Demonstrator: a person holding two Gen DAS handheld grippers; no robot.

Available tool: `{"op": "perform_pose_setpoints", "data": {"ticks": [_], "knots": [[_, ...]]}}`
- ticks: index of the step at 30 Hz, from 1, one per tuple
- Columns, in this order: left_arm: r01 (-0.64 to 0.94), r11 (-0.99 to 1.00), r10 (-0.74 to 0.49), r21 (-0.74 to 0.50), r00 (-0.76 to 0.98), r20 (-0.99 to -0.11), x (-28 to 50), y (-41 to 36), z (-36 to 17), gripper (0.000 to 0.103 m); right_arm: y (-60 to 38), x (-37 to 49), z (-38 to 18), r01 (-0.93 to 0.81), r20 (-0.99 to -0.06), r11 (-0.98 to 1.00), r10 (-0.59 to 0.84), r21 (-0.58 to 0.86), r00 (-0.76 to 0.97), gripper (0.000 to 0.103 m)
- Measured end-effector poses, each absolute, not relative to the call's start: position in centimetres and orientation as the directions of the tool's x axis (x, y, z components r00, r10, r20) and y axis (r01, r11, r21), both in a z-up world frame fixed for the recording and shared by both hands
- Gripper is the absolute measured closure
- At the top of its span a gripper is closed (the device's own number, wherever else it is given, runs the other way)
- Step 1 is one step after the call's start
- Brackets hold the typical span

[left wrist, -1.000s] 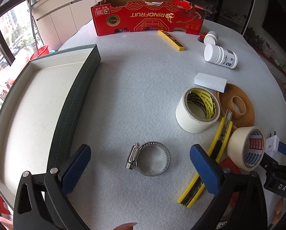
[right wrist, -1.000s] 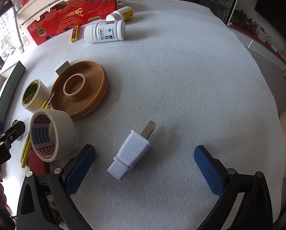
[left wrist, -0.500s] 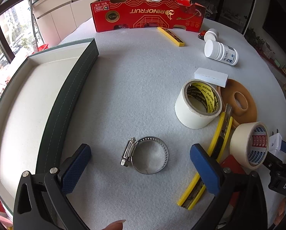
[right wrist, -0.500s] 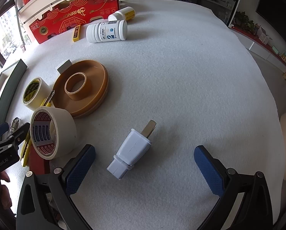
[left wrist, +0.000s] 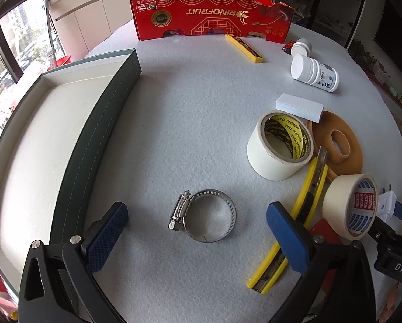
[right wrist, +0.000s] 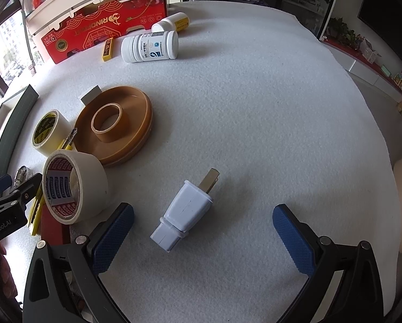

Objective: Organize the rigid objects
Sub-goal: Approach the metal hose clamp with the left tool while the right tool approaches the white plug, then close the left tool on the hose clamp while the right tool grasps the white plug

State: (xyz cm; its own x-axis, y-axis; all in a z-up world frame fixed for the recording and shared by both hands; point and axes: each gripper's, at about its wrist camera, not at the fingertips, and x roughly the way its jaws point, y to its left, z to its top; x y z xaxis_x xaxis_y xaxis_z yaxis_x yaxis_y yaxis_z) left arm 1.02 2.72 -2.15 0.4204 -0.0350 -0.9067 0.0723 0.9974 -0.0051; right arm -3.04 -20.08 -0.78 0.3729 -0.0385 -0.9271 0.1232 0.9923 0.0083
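A metal hose clamp (left wrist: 203,218) lies on the white felt table, between the blue pads of my open left gripper (left wrist: 198,237), which hovers over it. A white plug adapter (right wrist: 183,212) lies between the pads of my open right gripper (right wrist: 203,237). A green-walled tray (left wrist: 66,134) with a white inside stands to the left. Both grippers are empty.
Two tape rolls (left wrist: 280,145) (left wrist: 352,204), a brown tape reel (right wrist: 114,123), a yellow utility knife (left wrist: 306,196), a white block (left wrist: 299,106), two white bottles (right wrist: 149,45) (right wrist: 171,23), a yellow bar (left wrist: 244,47) and a red box (left wrist: 211,16) lie around.
The left gripper has drifted a little forward and left relative to the hose clamp. The right gripper has edged slightly forward over the plug adapter. Both stay open.
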Motion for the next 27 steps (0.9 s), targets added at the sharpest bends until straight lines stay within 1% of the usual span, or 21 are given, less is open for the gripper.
{"op": "perform_pose_setpoints", "data": {"ticks": [3, 5, 6, 7, 8, 9, 10, 11, 12, 13, 15, 16, 17, 22, 24, 27], "knots": [[0.085, 0.996, -0.042, -0.007, 0.422, -0.906, 0.9, 2.4, -2.0, 0.006, -20.1, -2.8, -0.8, 0.12, -0.934, 0.993, -0.034, 0.009, 0.357, 0.0], [0.104, 0.995, -0.051, -0.007, 0.425, -0.904, 0.7, 2.0, -1.7, 0.016, -20.1, -2.8, -0.7, 0.116, -0.934, 0.993, -0.034, 0.008, 0.356, 0.001], [0.118, 0.993, -0.058, -0.008, 0.426, -0.903, 0.6, 1.8, -1.6, 0.019, -20.0, -2.9, -0.6, 0.109, -0.932, 0.994, -0.033, 0.007, 0.361, 0.004], [0.128, 0.992, -0.064, -0.009, 0.425, -0.903, 0.6, 1.7, -1.5, 0.025, -19.8, -2.9, -0.5, 0.099, -0.93, 0.995, -0.029, 0.007, 0.365, 0.006], [0.136, 0.991, -0.067, -0.01, 0.425, -0.903, 0.5, 1.5, -1.4, 0.031, -19.6, -3.0, -0.3, 0.087, -0.928, 0.996, -0.026, 0.007, 0.372, 0.012], [0.14, 0.99, -0.068, -0.009, 0.425, -0.903, 0.5, 1.4, -1.3, 0.033, -19.3, -3.1, -0.2, 0.075, -0.927, 0.997, -0.021, 0.008, 0.374, 0.018], [0.143, 0.99, -0.069, -0.008, 0.426, -0.902, 0.5, 1.4, -1.2, 0.038, -19.1, -3.2, -0.1, 0.064, -0.926, 0.998, -0.017, 0.008, 0.376, 0.021], [0.146, 0.989, -0.071, -0.008, 0.427, -0.901, 0.4, 1.4, -1.2, 0.045, -18.9, -3.2, 0.1, 0.054, -0.925, 0.998, -0.012, 0.009, 0.38, 0.027], [0.144, 0.989, -0.069, -0.007, 0.429, -0.901, 0.4, 1.4, -1.1, 0.049, -18.8, -3.2, 0.2, 0.047, -0.924, 0.999, -0.009, 0.009, 0.382, 0.035], [0.145, 0.989, -0.069, -0.007, 0.43, -0.9, 0.4, 1.4, -1.0, 0.058, -18.7, -3.2, 0.3, 0.042, -0.923, 0.999, -0.006, 0.011, 0.384, 0.039], [0.149, 0.989, -0.07, -0.007, 0.426, -0.902, 0.4, 1.5, -1.0, 0.058, -18.7, -3.3, 0.5, 0.039, -0.921, 0.999, -0.003, 0.013, 0.389, 0.057], [0.15, 0.989, -0.07, -0.005, 0.425, -0.902, 0.4, 1.5, -1.0, 0.058, -18.7, -3.3, 0.6, 0.04, -0.921, 0.999, -0.003, 0.014, 0.389, 0.061], [0.15, 0.989, -0.069, -0.005, 0.424, -0.903, 0.4, 1.4, -1.0, 0.058, -18.8, -3.3, 0.6, 0.041, -0.922, 0.999, 0.004, 0.021, 0.387, 0.064], [0.129, 0.991, -0.082, -0.03, 0.421, -0.903, 0.2, 1.9, -0.9, 0.058, -19.3, -3.6, 0.8, 0.054, -0.915, 0.996, 0.043, 0.07, 0.4, 0.066], [0.119, 0.992, -0.085, -0.038, 0.416, -0.905, 0.0, 2.2, -0.8, 0.058, -19.7, -4.0, 0.8, 0.071, -0.913, 0.992, 0.065, 0.102, 0.403, 0.084], [0.106, 0.993, -0.086, -0.046, 0.413, -0.906, -0.3, 2.5, -0.7, 0.058, -20.0, -4.6, 0.9, 0.08, -0.908, 0.988, 0.091, 0.135, 0.408, 0.084]]}}
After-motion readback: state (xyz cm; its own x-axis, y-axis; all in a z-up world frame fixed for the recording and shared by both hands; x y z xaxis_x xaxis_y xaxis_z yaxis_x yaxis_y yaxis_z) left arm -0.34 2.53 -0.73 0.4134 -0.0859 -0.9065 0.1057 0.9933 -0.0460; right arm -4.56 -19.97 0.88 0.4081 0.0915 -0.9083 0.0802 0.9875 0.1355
